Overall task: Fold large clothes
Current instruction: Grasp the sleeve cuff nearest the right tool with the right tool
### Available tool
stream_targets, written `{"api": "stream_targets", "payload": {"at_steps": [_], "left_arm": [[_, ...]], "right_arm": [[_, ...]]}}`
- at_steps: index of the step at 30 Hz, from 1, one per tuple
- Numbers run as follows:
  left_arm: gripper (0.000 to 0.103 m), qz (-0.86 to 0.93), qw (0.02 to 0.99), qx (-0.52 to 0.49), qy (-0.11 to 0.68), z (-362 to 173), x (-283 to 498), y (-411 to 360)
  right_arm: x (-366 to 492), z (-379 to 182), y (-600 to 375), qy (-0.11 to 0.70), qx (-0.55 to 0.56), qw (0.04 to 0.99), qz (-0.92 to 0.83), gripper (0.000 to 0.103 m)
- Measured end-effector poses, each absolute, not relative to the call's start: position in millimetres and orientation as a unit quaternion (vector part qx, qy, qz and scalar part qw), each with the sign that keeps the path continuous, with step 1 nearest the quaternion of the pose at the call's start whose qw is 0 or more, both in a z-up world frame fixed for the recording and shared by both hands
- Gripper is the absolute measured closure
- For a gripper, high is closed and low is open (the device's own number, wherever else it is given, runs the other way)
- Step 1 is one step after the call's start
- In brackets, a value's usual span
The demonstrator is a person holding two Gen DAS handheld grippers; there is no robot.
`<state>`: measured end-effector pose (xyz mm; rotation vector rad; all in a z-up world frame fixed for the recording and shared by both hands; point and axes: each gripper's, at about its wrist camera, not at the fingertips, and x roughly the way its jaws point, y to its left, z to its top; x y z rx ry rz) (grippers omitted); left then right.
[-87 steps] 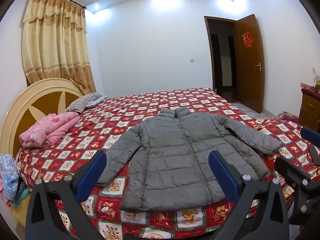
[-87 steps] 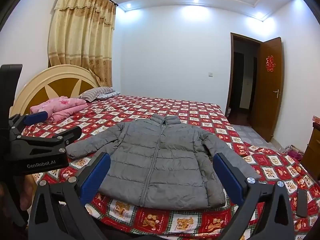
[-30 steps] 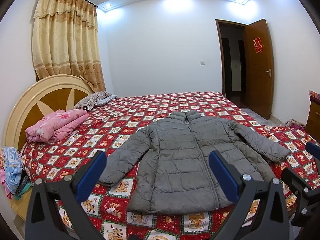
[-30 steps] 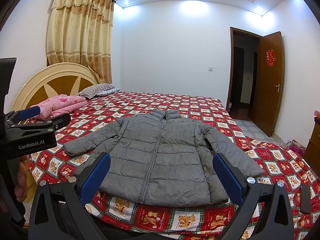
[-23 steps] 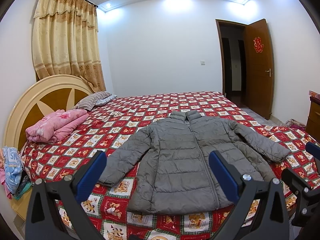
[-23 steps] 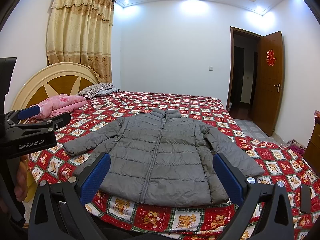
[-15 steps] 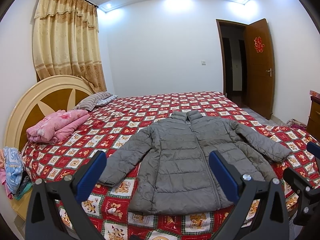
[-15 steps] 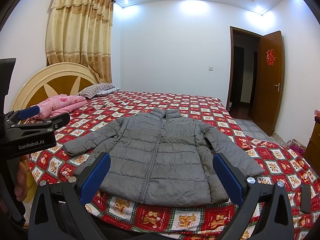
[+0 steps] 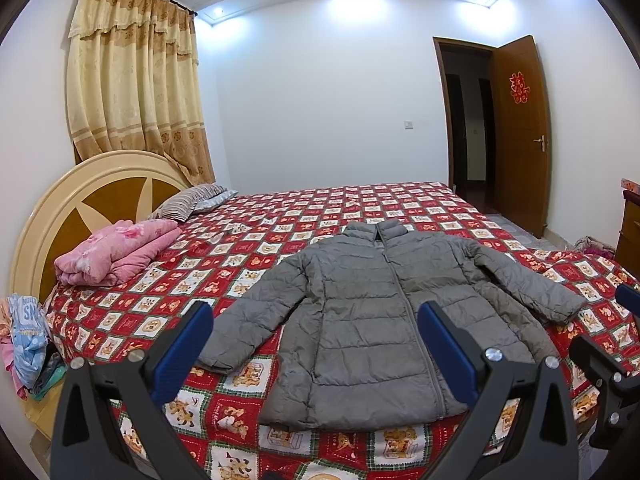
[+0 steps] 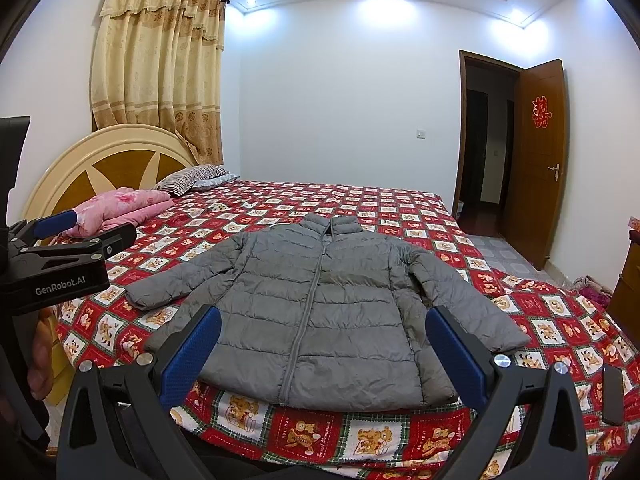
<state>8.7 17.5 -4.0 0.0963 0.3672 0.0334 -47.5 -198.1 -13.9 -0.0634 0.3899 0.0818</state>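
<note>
A grey quilted jacket (image 9: 372, 316) lies flat and zipped on the bed, collar away from me, both sleeves spread outward; it also shows in the right wrist view (image 10: 320, 312). My left gripper (image 9: 314, 332) is open and empty, held in the air in front of the jacket's hem. My right gripper (image 10: 322, 340) is open and empty, also held short of the hem. The left gripper shows from the side at the left edge of the right wrist view (image 10: 72, 236). The right gripper's fingers (image 9: 600, 360) show at the right edge of the left wrist view.
The bed (image 9: 280, 240) has a red checked cover with bear pictures. A folded pink quilt (image 9: 116, 252) and striped pillows (image 9: 188, 200) lie by the round headboard (image 9: 80, 200). Clothes (image 9: 28, 340) hang at the bed's left corner. An open brown door (image 9: 520, 132) and a wooden cabinet (image 9: 630, 224) stand at the right.
Both grippers have stayed nearly still over the last second, open and empty. Compared with about three seconds ago, both views have tilted up slightly. The jacket has not moved.
</note>
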Motion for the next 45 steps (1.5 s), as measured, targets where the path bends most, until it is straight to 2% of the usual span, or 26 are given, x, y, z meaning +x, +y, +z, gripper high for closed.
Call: {"api": "stream_targets", "payload": {"at_steps": [8, 14, 30, 33, 35, 39, 40, 41, 44, 45], "left_arm": [[0.000, 0.009, 0.981, 0.047, 0.189, -13, 16, 21], [0.000, 0.029, 0.977, 0.055, 0.205, -39, 55, 26], [0.000, 0.066, 0.946, 0.091, 0.303, -127, 215, 34], [0.000, 0.082, 0.941, 0.098, 0.315, -136, 243, 40], [0.000, 0.089, 0.936, 0.097, 0.325, -140, 259, 44], [0.000, 0.089, 0.931, 0.100, 0.341, -147, 277, 43], [0.000, 0.089, 0.929, 0.103, 0.344, -148, 281, 42], [0.000, 0.089, 0.928, 0.103, 0.347, -150, 287, 43], [0.000, 0.088, 0.923, 0.106, 0.359, -153, 300, 45], [0.000, 0.092, 0.923, 0.105, 0.359, -152, 302, 48]], "right_arm": [[-41, -19, -201, 0.200, -0.030, 0.978, 0.039, 0.001], [-9, -41, -229, 0.225, -0.015, 0.974, 0.005, 0.001], [110, -132, -429, 0.340, 0.158, 0.906, -0.198, 0.002], [126, -145, -456, 0.355, 0.179, 0.890, -0.221, 0.006], [138, -152, -468, 0.368, 0.188, 0.882, -0.227, 0.014], [155, -160, -469, 0.386, 0.172, 0.877, -0.229, 0.022], [159, -161, -466, 0.389, 0.159, 0.878, -0.228, 0.031], [162, -161, -465, 0.391, 0.150, 0.879, -0.228, 0.045], [168, -161, -471, 0.395, 0.142, 0.880, -0.223, 0.070], [171, -160, -475, 0.396, 0.145, 0.880, -0.221, 0.074]]}}
